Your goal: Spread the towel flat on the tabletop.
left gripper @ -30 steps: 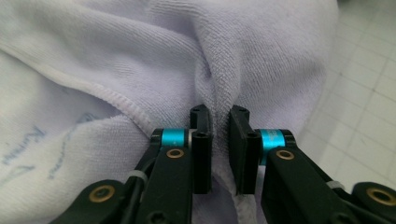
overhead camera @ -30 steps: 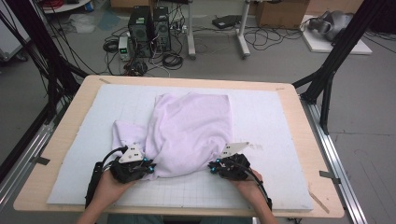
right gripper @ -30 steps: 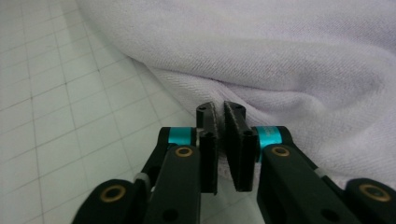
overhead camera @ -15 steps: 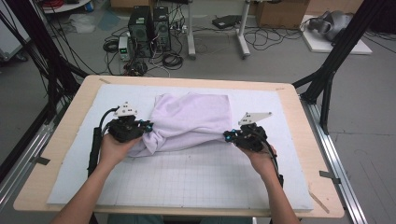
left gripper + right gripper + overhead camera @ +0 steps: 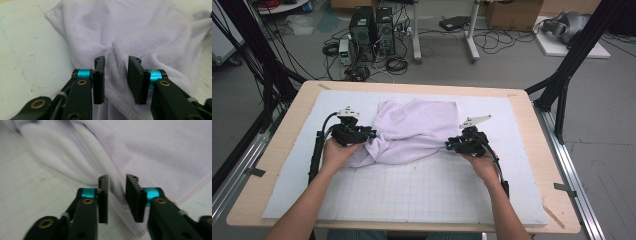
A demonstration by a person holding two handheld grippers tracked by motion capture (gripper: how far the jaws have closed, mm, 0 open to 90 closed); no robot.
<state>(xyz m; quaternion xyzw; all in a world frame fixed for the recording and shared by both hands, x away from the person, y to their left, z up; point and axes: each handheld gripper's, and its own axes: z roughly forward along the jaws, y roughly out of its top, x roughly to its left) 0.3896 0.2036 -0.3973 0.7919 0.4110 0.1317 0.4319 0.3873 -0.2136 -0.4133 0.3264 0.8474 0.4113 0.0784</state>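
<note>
Cloth [image 5: 414, 131], pale lilac and bunched into folds, lies on the white gridded mat [image 5: 422, 195] in the high view, stretched between the two tongs. The left gripper [image 5: 368, 136] sits at the cloth's left end, held in the person's left hand [image 5: 337, 152], with its tips right at the rumpled edge. The right gripper [image 5: 451, 145] sits at the cloth's right lower edge, held in the right hand [image 5: 482, 165], its tips against the hem. Beyond both tongs the cloth spreads toward the far side of the wooden table [image 5: 277, 150].

In the left gripper view, the left gripper [image 5: 116, 75] has its black jaws parted, and they have just been opening. A thick ridge of cloth [image 5: 140, 32] rises in the gap between them; the pads no longer clamp it, though the fabric brushes close to both. More cloth fans out ahead of the tips, and bare mat [image 5: 27, 50] lies to the left of the jaws.

In the right gripper view, the right gripper [image 5: 117, 195] likewise stands released, its jaws just having opened. The stitched hem of the cloth [image 5: 155, 150] runs through the gap between the pads, loose rather than squeezed. Folds lie ahead of the tips, and mat [image 5: 30, 185] shows left of the jaws.
</note>
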